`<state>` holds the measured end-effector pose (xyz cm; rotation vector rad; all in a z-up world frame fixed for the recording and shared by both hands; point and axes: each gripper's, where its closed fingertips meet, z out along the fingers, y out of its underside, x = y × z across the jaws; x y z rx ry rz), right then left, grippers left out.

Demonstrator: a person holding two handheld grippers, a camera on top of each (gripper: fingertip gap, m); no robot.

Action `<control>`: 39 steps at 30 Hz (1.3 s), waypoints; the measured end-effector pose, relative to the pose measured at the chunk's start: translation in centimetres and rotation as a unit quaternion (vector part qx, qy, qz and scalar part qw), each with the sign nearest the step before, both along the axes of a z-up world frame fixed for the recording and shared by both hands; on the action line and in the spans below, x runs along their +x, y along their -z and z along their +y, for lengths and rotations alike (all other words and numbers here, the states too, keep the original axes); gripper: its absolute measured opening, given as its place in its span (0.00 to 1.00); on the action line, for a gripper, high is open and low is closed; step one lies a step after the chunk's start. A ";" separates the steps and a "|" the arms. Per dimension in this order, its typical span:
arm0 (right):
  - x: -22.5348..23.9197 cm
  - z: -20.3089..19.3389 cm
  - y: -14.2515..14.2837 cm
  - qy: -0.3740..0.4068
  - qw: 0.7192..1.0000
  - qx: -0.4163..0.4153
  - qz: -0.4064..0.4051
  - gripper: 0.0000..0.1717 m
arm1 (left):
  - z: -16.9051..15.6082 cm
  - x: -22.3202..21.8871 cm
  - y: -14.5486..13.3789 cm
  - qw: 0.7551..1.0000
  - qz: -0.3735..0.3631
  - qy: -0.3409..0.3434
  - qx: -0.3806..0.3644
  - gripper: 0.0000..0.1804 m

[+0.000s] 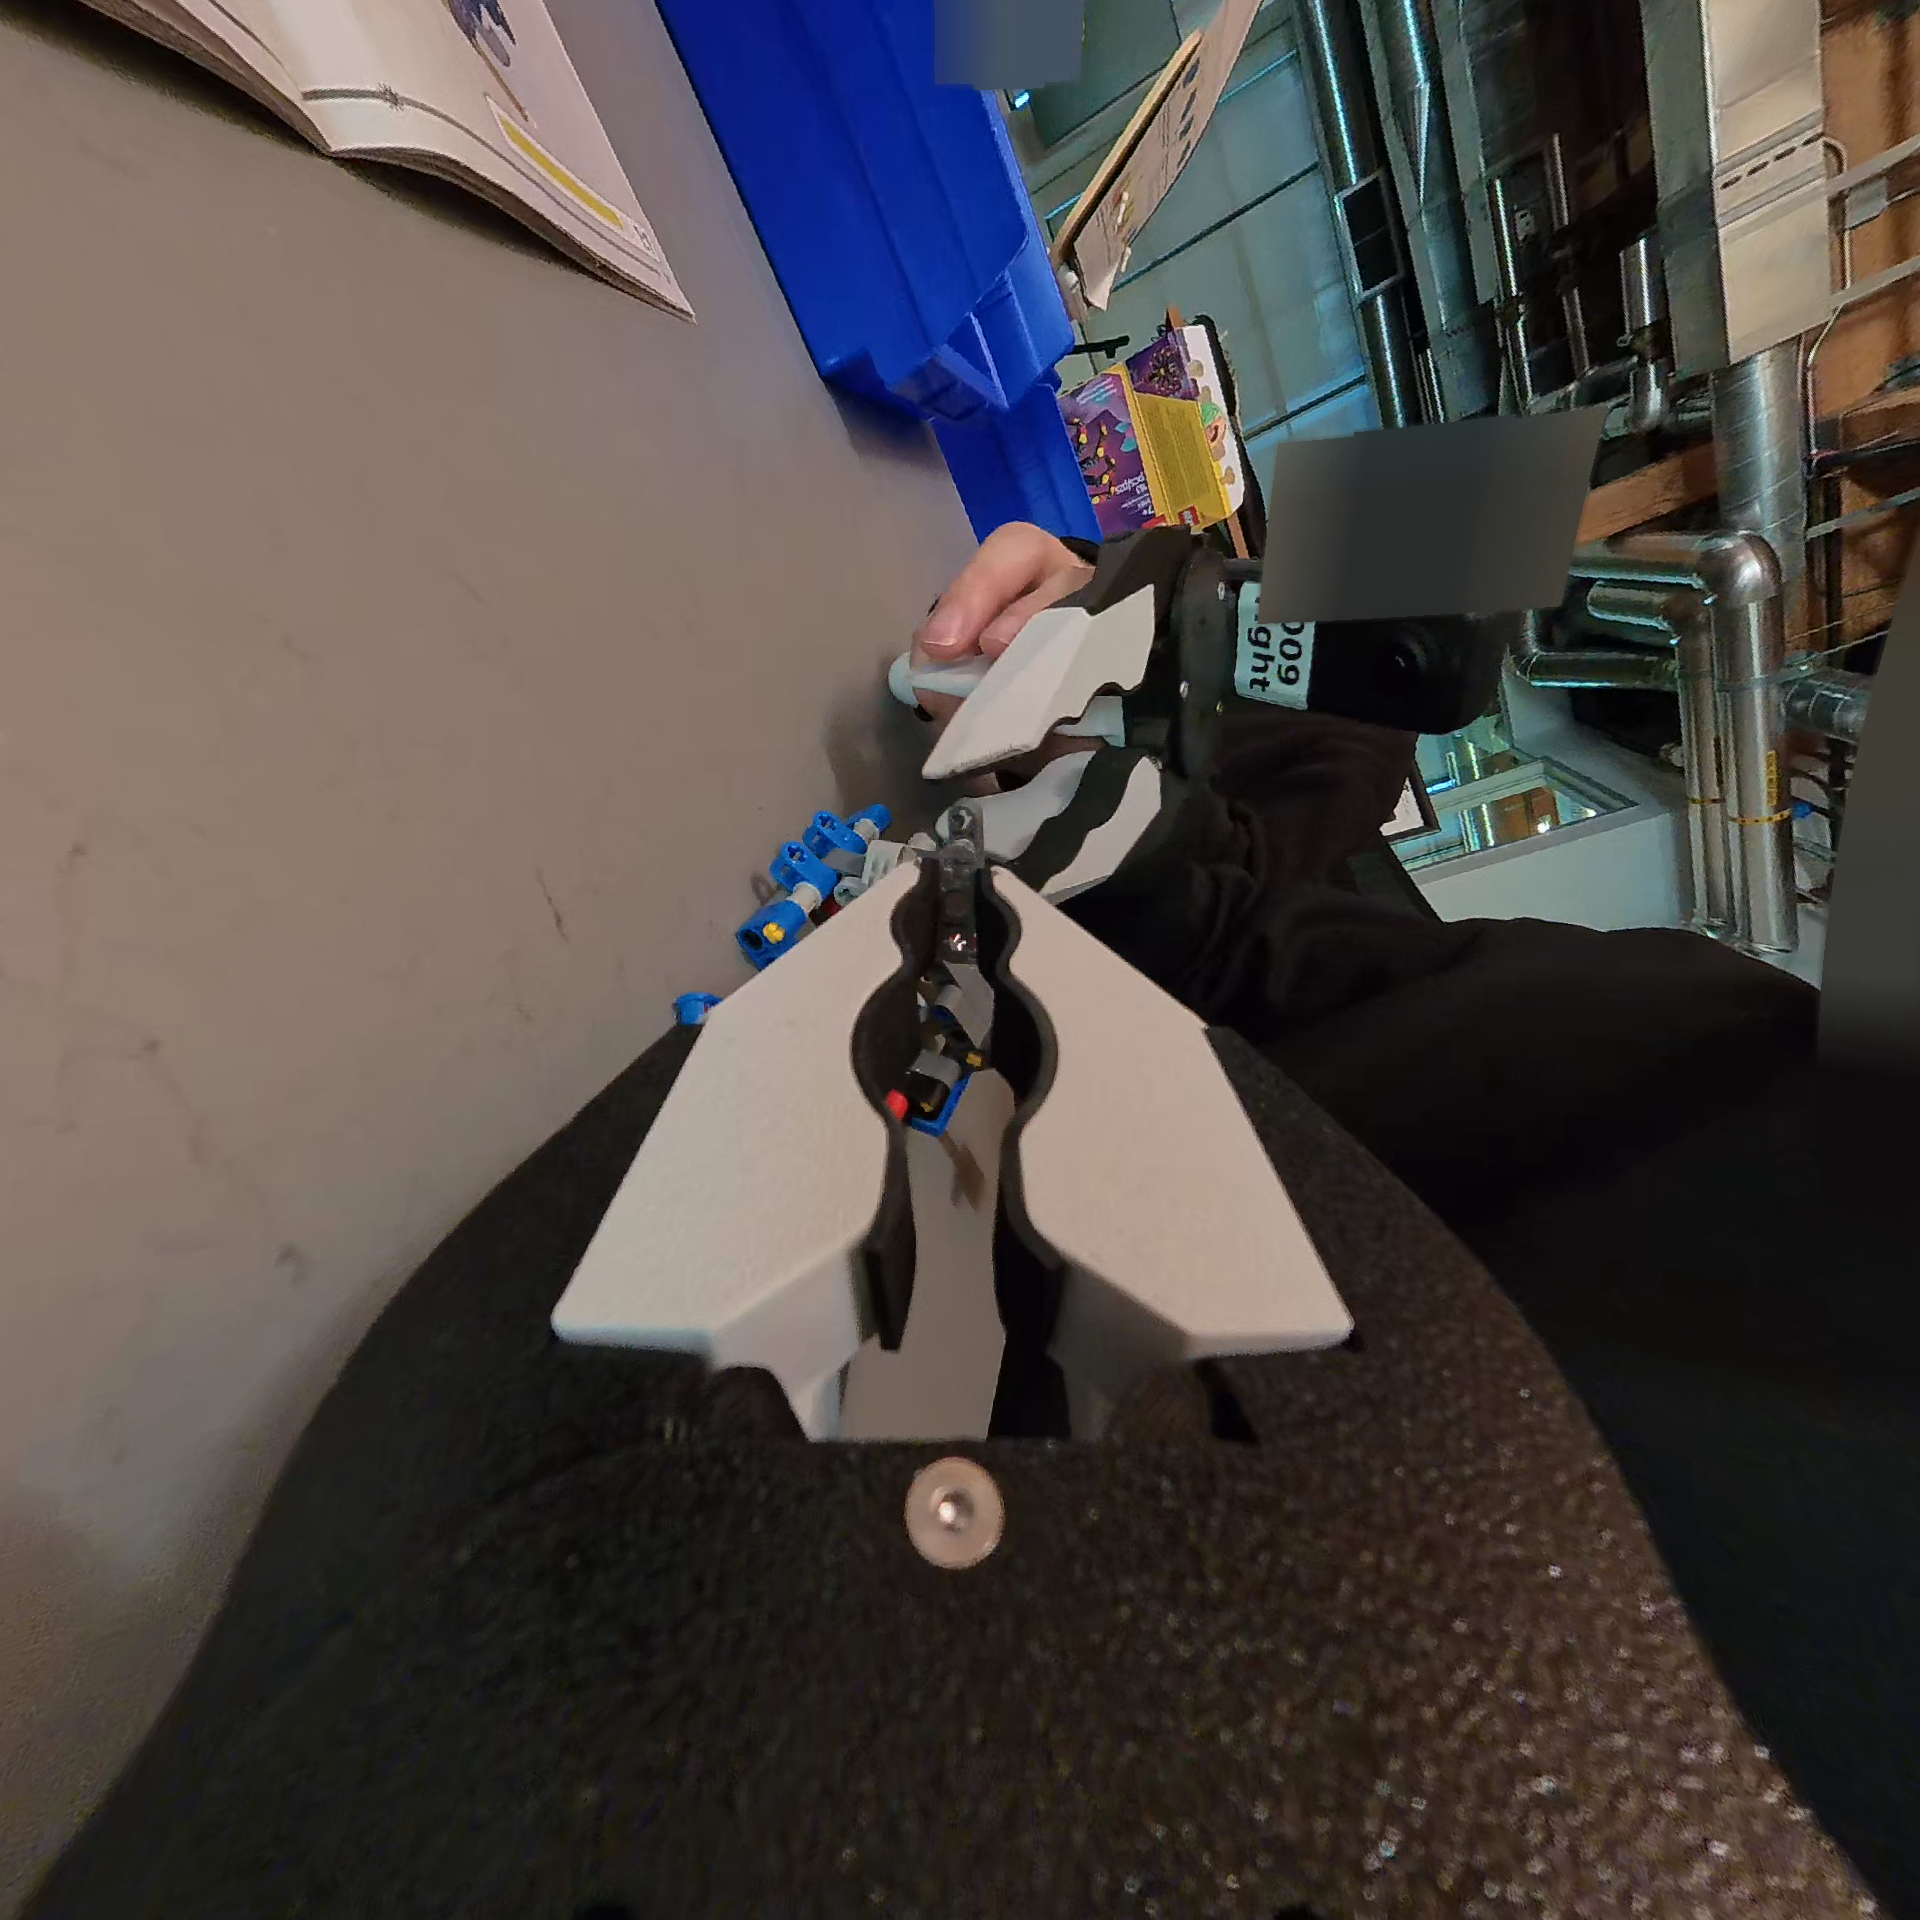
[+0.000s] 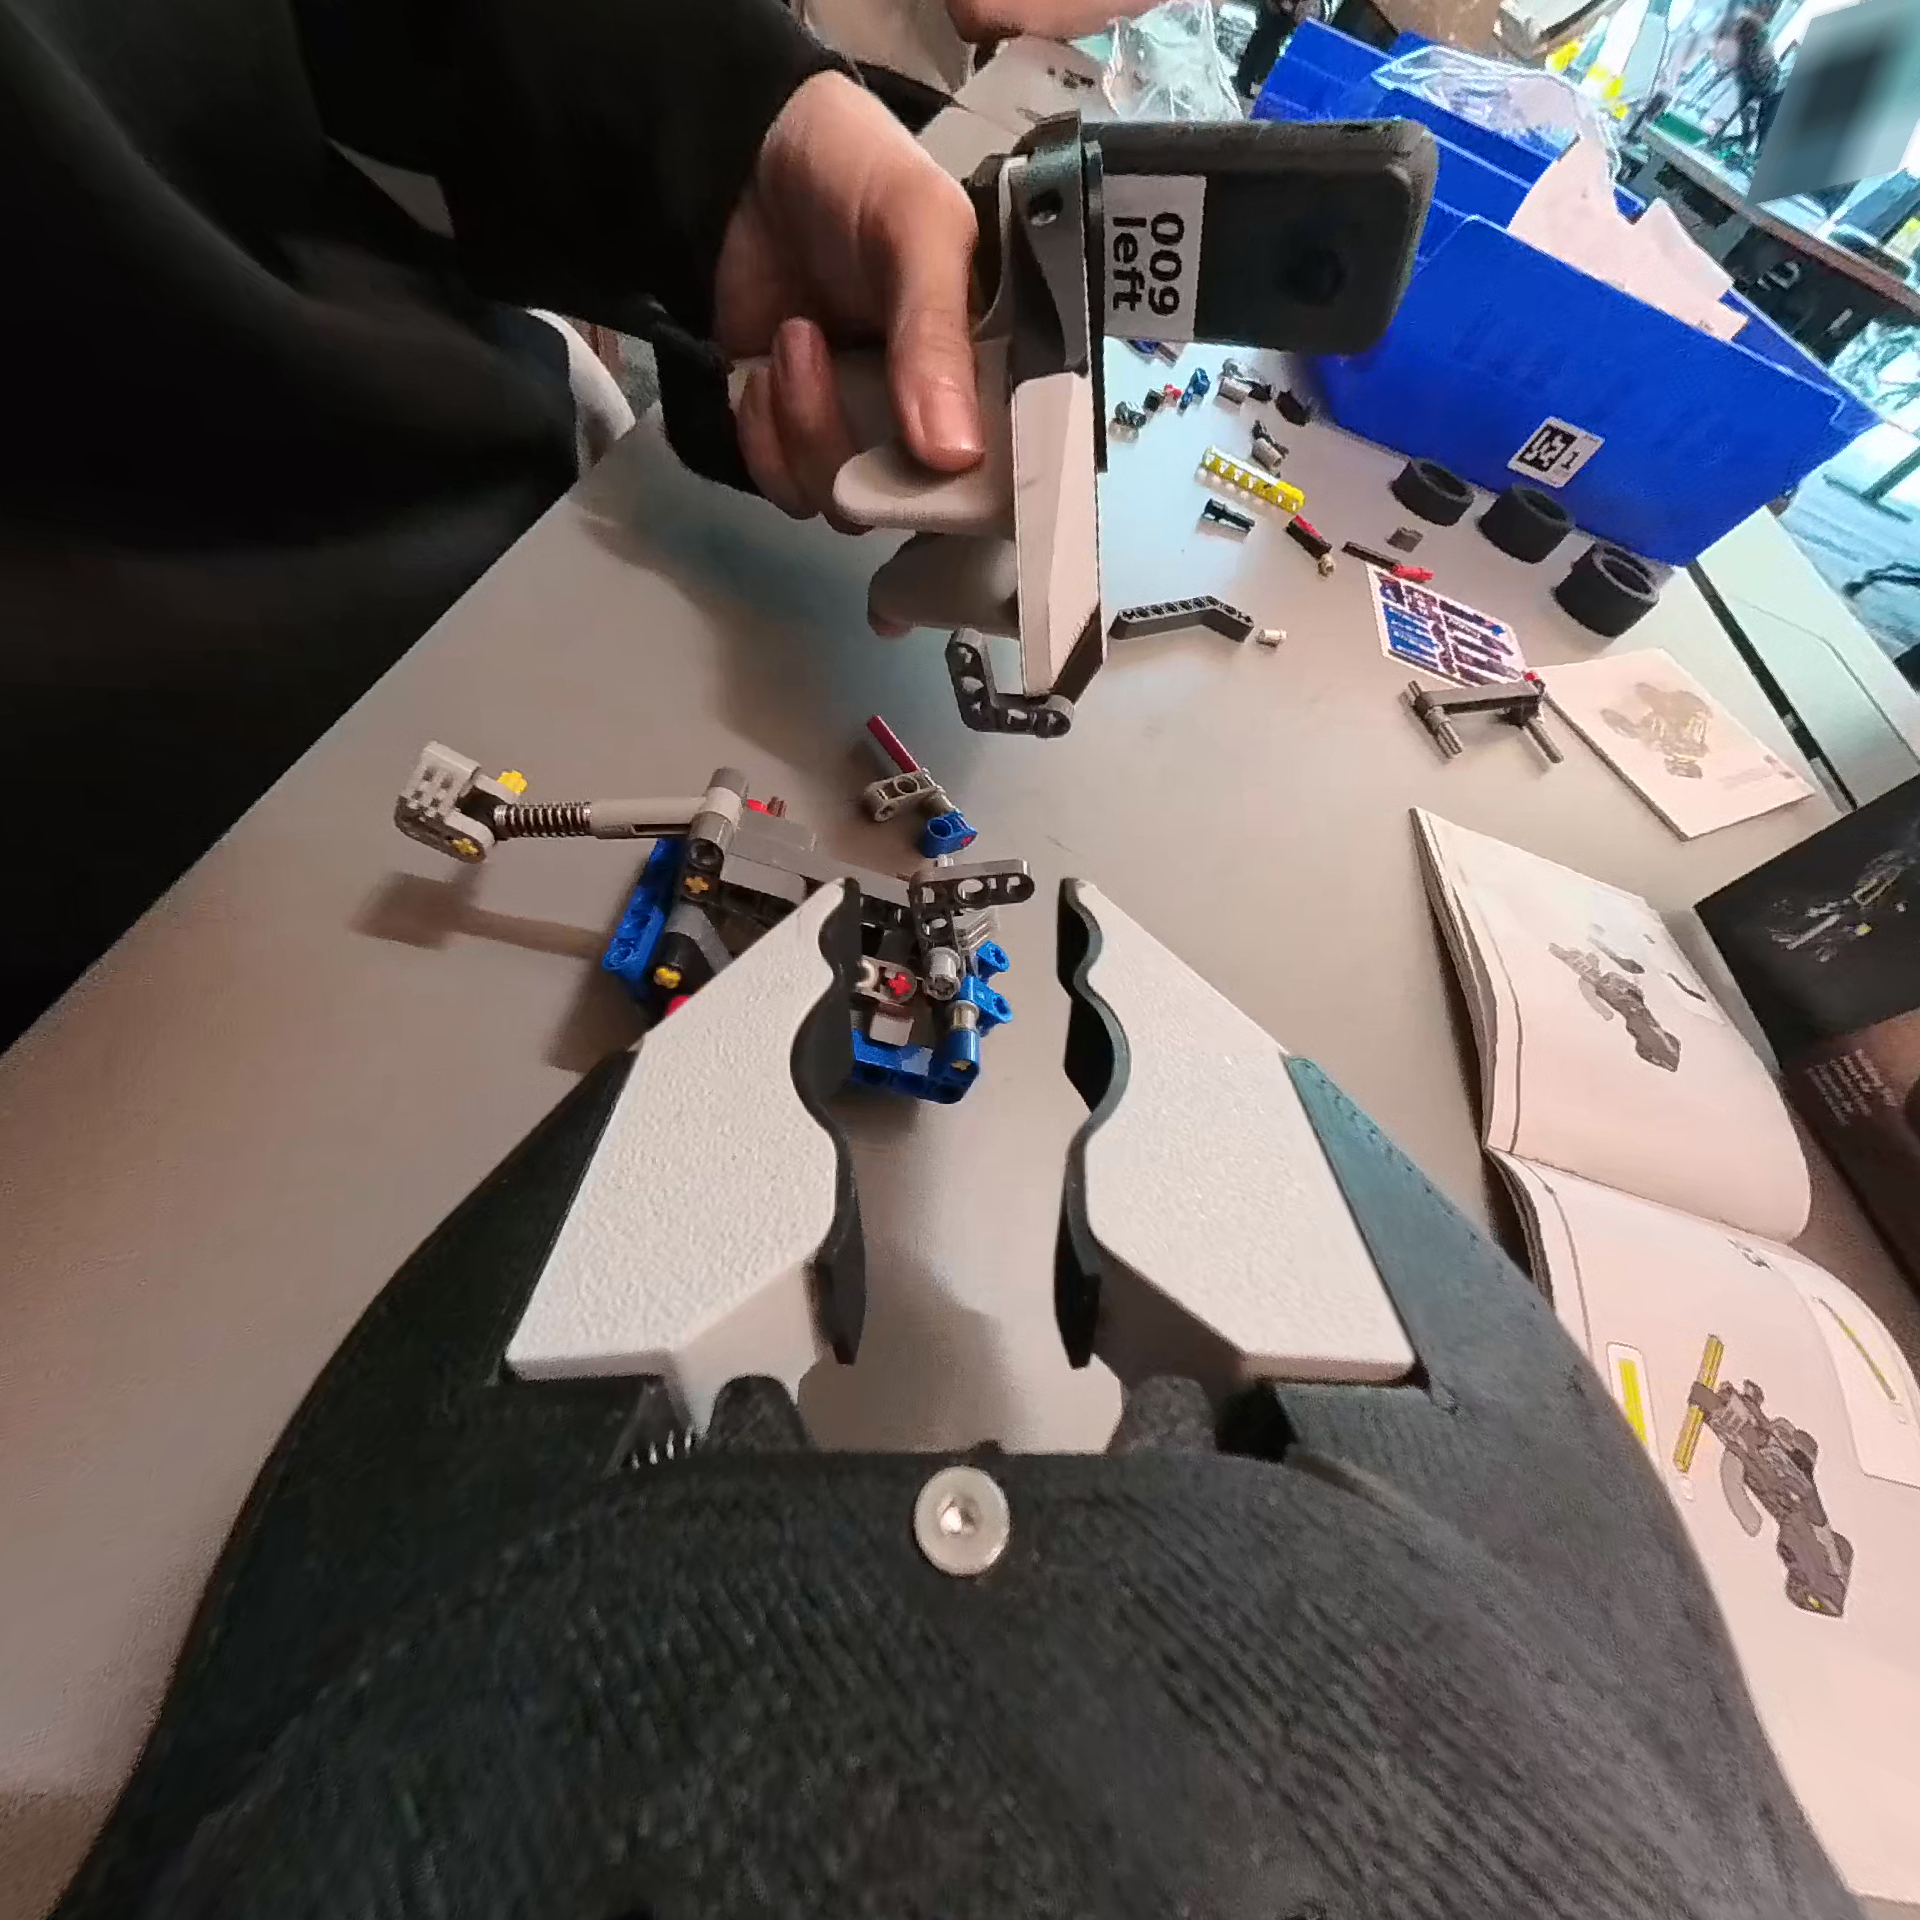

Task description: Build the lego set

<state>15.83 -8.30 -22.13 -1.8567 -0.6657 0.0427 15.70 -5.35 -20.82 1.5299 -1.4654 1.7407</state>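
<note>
My left gripper point(image 1: 958, 881) is shut on a dark grey L-shaped beam point(image 1: 961, 831) whose end sticks out past the fingertips. In the right wrist view the left gripper point(image 2: 1049, 694) hangs tilted above the grey table point(image 2: 1226, 831), with the beam point(image 2: 1003, 701) pinched at its tip. My right gripper point(image 2: 958, 891) is open and holds nothing. It hovers just over a blue and grey brick assembly point(image 2: 727, 883) with a spring strut, and its pads do not press on it. The assembly's blue connectors point(image 1: 810, 883) also show in the left wrist view, beside the right gripper point(image 1: 966, 795).
A small grey piece with a dark red axle point(image 2: 902, 784) lies behind the assembly. Loose parts point(image 2: 1252, 478), black tyres point(image 2: 1527, 520), a sticker sheet point(image 2: 1449, 634) and a blue bin point(image 2: 1558, 364) are at the back right. Open booklets point(image 2: 1621, 1039) lie at the right. There is about 4 cm between the tips of the two grippers.
</note>
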 end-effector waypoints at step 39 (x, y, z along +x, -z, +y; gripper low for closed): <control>2.3 0.3 -0.4 0.102 0.959 -0.104 0.243 0.12 | -1.0 0.4 1.1 1.000 0.015 0.016 0.012 0.02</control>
